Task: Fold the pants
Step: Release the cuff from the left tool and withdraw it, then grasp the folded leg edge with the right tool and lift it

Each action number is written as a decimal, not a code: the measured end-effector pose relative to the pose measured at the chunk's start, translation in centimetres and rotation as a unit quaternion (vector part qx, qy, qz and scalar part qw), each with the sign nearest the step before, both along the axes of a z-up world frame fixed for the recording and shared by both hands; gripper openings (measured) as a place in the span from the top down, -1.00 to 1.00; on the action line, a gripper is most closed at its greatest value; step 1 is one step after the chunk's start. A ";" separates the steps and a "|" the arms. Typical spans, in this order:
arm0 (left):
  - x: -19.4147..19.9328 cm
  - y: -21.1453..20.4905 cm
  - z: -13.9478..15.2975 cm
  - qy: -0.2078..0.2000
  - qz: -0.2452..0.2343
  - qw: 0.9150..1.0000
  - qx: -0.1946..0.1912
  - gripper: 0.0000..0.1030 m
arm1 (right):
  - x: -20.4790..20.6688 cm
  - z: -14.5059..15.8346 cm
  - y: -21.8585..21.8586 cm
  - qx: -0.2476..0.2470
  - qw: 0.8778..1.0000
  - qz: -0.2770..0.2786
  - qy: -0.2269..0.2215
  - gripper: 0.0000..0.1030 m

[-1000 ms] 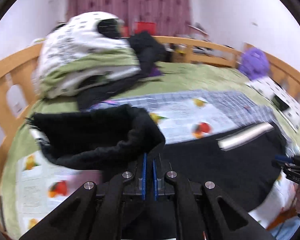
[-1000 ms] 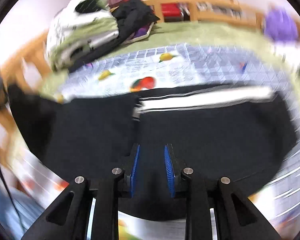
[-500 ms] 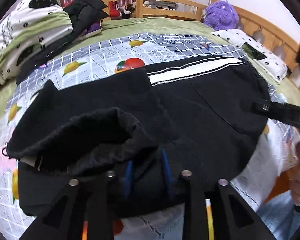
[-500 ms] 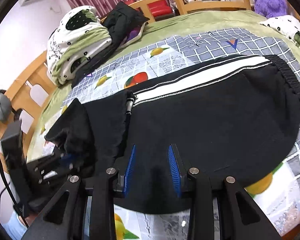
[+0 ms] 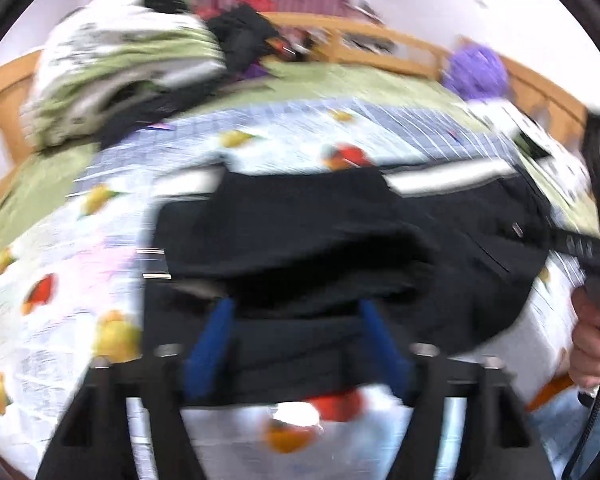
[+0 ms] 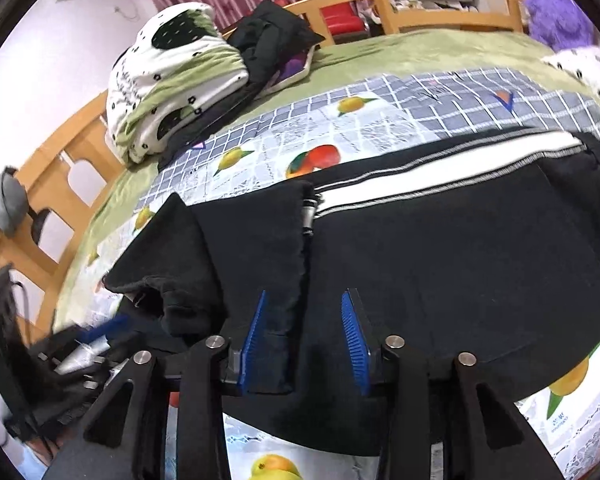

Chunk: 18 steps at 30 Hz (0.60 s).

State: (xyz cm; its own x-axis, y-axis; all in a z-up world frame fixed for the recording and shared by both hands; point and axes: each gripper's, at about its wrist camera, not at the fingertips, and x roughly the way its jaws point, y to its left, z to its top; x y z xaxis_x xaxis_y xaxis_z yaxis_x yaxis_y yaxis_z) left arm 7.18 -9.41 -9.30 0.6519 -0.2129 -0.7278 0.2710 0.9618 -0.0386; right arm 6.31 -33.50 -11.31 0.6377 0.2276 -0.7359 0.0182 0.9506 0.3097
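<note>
Two grippers were in play, and neither was pinching anything. The left gripper (image 5: 296,344) had its blue pads spread wide, having just been opening, with the bunched cuff end of the black pants (image 6: 440,248) lying loose between them, not squeezed. The right gripper (image 6: 304,344) sat partly apart, jaws just easing open too, with a fold edge of the fabric between the pads but no pad pressing on it as far as I could see.

The pants lay across the fruit-print sheet (image 6: 260,148) at the near edge of the bed, white side stripe (image 6: 440,172) along the far side, legs doubled over onto the left half.

What I reckoned could go wrong:
- The folded-over leg on the left looked lumpy and rumpled near the left gripper, so it might have slumped open or stayed crooked once let go.
- The near hem hung close to the bed edge, so a careless pull back could have dragged the whole bundle off.
- The left view was badly blurred, so I couldn't tell whether a pad snagged the cloth.

Containers: honestly none in sight. Closest was the folded quilt pile (image 6: 172,80) far left with a dark jacket (image 6: 272,36) beside it.
</note>
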 end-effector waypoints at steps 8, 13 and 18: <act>1.6 12.3 -0.6 -0.010 0.130 0.991 -0.010 -0.40 | 1.6 0.6 7.5 -0.057 0.996 0.062 -0.038 0.09; 2.1 17.5 -1.1 -0.009 0.167 0.986 -0.019 -0.40 | 2.0 2.9 14.1 -0.104 0.980 0.129 -0.108 -0.24; 2.5 20.4 -1.2 -0.008 0.180 0.983 -0.041 -0.40 | 3.5 1.7 18.9 -0.142 0.969 0.176 -0.099 -0.34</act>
